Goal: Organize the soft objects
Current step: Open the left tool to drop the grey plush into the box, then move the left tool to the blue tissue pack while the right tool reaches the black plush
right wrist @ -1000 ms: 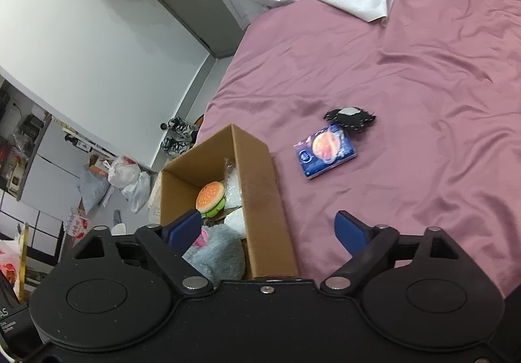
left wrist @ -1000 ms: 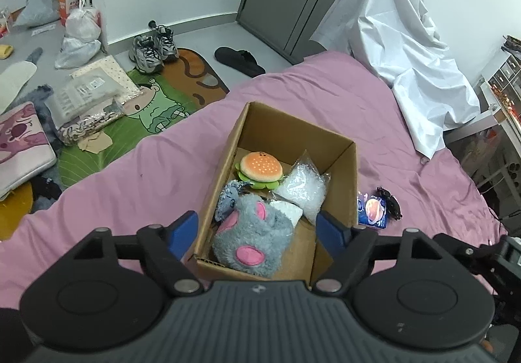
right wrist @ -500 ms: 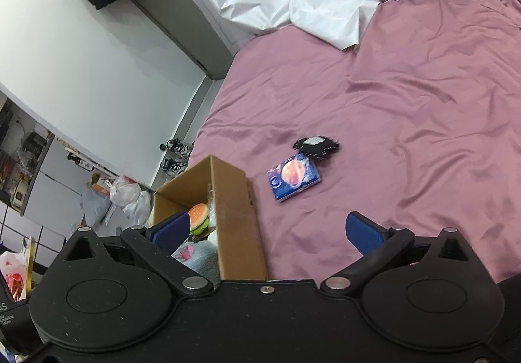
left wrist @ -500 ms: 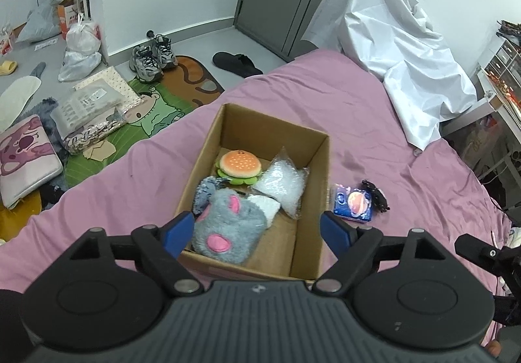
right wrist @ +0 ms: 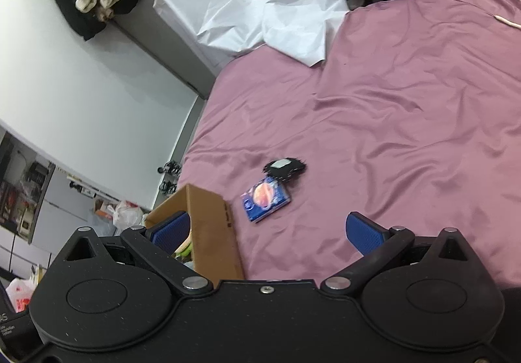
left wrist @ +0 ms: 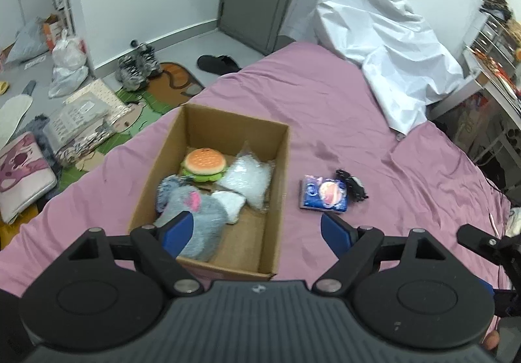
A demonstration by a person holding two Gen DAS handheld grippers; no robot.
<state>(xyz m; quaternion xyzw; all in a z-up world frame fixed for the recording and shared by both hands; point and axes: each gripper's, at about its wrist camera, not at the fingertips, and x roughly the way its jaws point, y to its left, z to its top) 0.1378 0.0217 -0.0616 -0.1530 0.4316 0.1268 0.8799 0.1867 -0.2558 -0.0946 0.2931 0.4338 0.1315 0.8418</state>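
Both hand-held grippers gape wide and empty, and the blue packet (right wrist: 265, 199) mid-frame on the bed (right wrist: 407, 122) looks light, squishy, probably slippery, so pinching across its short sides seems safest.

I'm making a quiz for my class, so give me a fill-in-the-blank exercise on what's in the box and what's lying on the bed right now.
1. The burger plush lies inside the ____ box.
2. The blue packet lies on the ____ bedsheet, outside the box.
3. The black item lies beside the blue ____.
4. Both the left hand-held gripper and the right hand-held gripper are ____ and hold nothing.

Missing words: cardboard; pink; packet; open
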